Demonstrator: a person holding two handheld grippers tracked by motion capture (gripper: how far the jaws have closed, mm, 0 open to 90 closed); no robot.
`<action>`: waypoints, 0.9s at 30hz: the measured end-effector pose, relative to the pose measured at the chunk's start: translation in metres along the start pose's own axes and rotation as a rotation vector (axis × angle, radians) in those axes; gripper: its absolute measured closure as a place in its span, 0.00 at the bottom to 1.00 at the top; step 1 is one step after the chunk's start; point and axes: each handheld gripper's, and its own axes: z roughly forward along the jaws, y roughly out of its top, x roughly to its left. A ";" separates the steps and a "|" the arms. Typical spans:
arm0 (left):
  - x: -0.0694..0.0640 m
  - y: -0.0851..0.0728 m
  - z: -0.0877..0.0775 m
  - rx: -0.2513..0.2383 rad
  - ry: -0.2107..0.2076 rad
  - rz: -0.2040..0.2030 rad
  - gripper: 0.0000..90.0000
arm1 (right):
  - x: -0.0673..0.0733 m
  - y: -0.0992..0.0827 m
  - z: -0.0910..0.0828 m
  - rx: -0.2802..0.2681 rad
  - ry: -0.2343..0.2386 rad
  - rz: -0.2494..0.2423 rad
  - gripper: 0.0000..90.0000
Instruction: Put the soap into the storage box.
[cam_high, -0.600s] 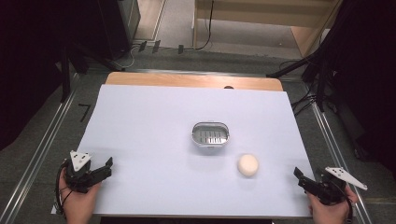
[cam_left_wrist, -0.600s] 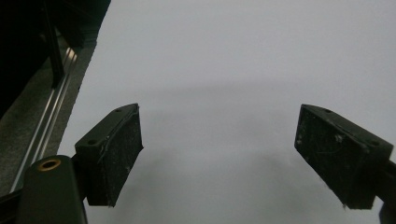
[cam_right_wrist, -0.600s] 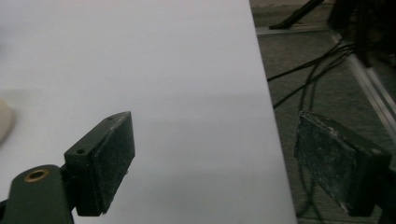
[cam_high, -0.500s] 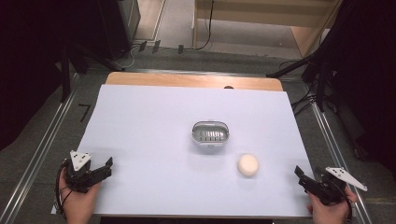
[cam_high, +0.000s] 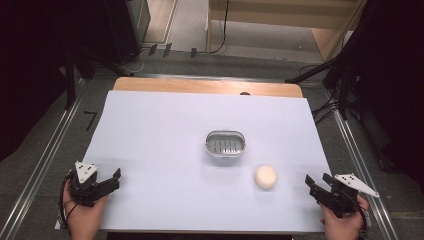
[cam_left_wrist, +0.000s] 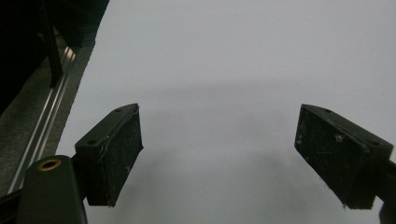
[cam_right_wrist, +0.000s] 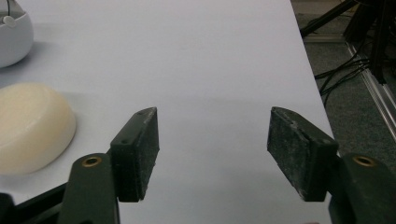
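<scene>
White table sheet (cam_high: 165, 145) on wood; cables (cam_high: 345, 105) on grey floor (cam_high: 45, 150).

A cream soap bar (cam_high: 265, 176) is lying on the white-covered bench (cam_high: 165, 130), just beside a metal soap dish (cam_high: 225, 144). The left gripper (cam_high: 114, 178) and right gripper (cam_high: 314, 183) are hovering at the near corners, empty.

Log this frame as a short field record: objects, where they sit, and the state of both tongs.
surface: white table cover
soap dish: oval metal dish with slotted insert, near the centre
soap: cream round bar, lying on the cover in front of the dish and to its right, apart from it
left tongs: at the near left corner, jaws apart, nothing between them
right tongs: at the near right edge, jaws apart, nothing between them; soap lies to their left, untouched
</scene>
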 end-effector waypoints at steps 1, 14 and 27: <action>0.000 0.000 0.000 0.000 0.000 0.000 0.18 | 0.001 0.000 0.001 0.006 0.011 0.005 0.40; 0.000 0.000 0.000 0.002 0.001 0.005 0.18 | 0.031 -0.001 0.013 0.168 0.041 -0.074 0.17; -0.001 0.000 0.000 0.002 0.002 0.007 0.18 | 0.044 -0.002 0.016 0.204 0.081 -0.110 0.15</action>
